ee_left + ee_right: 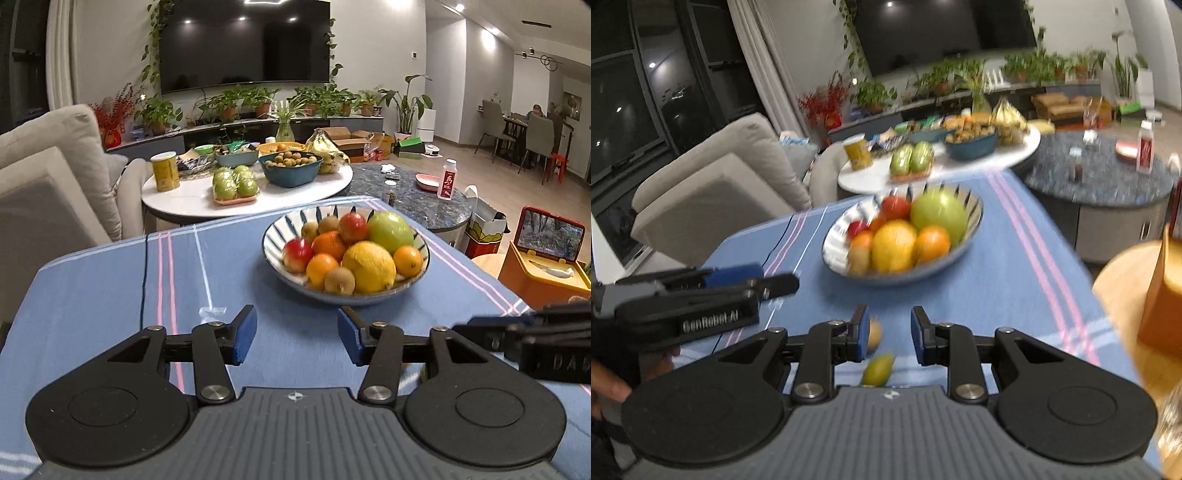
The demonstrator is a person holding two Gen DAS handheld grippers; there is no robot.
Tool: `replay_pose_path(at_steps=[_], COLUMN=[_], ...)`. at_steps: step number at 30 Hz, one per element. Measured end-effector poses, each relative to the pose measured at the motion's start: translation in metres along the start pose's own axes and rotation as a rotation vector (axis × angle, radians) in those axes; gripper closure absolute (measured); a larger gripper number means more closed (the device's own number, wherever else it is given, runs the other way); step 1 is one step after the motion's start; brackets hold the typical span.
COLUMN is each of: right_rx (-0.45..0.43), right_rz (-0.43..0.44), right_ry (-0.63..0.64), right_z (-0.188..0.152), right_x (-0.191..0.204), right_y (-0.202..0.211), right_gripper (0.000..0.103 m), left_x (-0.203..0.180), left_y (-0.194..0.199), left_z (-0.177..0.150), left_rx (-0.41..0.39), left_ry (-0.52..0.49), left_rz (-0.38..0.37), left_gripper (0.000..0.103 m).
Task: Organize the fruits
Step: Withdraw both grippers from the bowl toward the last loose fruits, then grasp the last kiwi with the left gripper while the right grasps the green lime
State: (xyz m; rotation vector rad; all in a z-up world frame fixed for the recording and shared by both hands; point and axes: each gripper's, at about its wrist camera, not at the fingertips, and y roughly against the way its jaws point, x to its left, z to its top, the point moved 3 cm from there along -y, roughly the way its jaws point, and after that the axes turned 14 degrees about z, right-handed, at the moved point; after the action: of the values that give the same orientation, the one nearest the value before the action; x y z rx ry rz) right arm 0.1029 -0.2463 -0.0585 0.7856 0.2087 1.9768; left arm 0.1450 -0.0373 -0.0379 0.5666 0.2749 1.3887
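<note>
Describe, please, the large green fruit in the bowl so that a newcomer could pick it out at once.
Start at the blue striped tablecloth and find the striped bowl of fruit standing on it. The green fruit sits on the far right of the pile, behind the big yellow citrus and beside a red apple. It is the bowl's only green piece, and far bigger than the oranges and kiwis.

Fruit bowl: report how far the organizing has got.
Mostly done: the bowl already holds the piled fruit. In hand: nothing; left gripper and right gripper fingers stand apart, empty. Left: two small fruits lying loose on the blue cloth beneath the right gripper.
</note>
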Motion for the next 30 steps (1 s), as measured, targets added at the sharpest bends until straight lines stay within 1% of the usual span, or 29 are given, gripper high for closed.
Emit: replay_pose_path(at_steps=[5,8,11,17,20,23,25,28,30], right_rx=[0.036,0.054,0.07,0.086,0.089,0.092,0.076,0.057,0.041], right_rz=[-0.006,-0.021,-0.043,-0.08,-0.083,-0.117,-0.139,-0.136,-0.144], right_ry=[-0.019,0.017,0.045,0.032,0.049,0.063,0.043,-0.006,-0.017], right_z=[-0.016,-0.021,-0.023,-0.027,-0.027,-0.026,-0.023,-0.019,-0.017], right_x=[0.004,0.01,0.014,0.008,0.009,0.005,-0.003,-0.015,-0.019], right_y=[-0.002,-0.005,-0.01,-0.023,-0.024,-0.019,-0.013,-0.006,-0.001], right_gripper=[0.045,0.045,0.045,0.045,0.045,0.045,0.045,0.045,0.045], left_x=[0.007,0.009,0.011,0.007,0.0,-0.012,-0.022,-0.038,-0.048], left_y=[0.01,0.013,0.013,0.01,0.008,0.007,0.007,0.005,0.003], left_z=[-0.018,-0.024,-0.026,-0.028,-0.03,-0.032,-0.033,-0.031,-0.029], left_rx=[0.03,0.042,0.046,0.052,0.064,0.07,0.071,0.064,0.056], left_ry=[0.024,0.025,0.027,0.025,0.015,-0.006,-0.027,-0.064,-0.082], left_rz=[0.007,0.011,0.016,0.007,-0.01,-0.04,-0.067,-0.098,-0.118], left_gripper=[0.056,0.056,0.055,0.055,0.055,0.055,0.055,0.055,0.055])
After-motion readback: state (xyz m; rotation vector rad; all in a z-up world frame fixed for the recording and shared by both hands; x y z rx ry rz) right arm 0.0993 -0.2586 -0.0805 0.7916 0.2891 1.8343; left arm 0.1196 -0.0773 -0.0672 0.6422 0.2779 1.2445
